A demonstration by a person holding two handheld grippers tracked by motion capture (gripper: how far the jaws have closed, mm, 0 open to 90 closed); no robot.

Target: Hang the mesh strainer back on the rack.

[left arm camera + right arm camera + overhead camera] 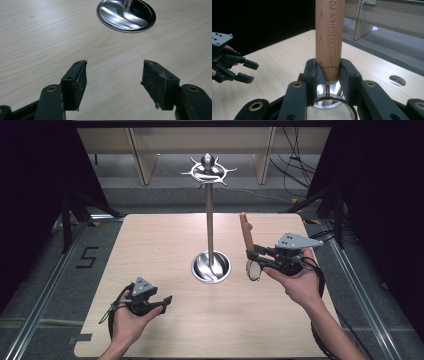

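On the pale wooden table [165, 330], right of the steel stand [209, 220], the right gripper [254, 257] clamps a wooden-handled strainer [246, 237]. Its handle stands nearly upright, mesh bowl hanging below. The left gripper [167, 301] rests with jaws wide, holding nothing.

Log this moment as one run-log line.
right tool: shut on strainer, wooden handle up | left tool: open, nothing held, over table | hook stand: bare
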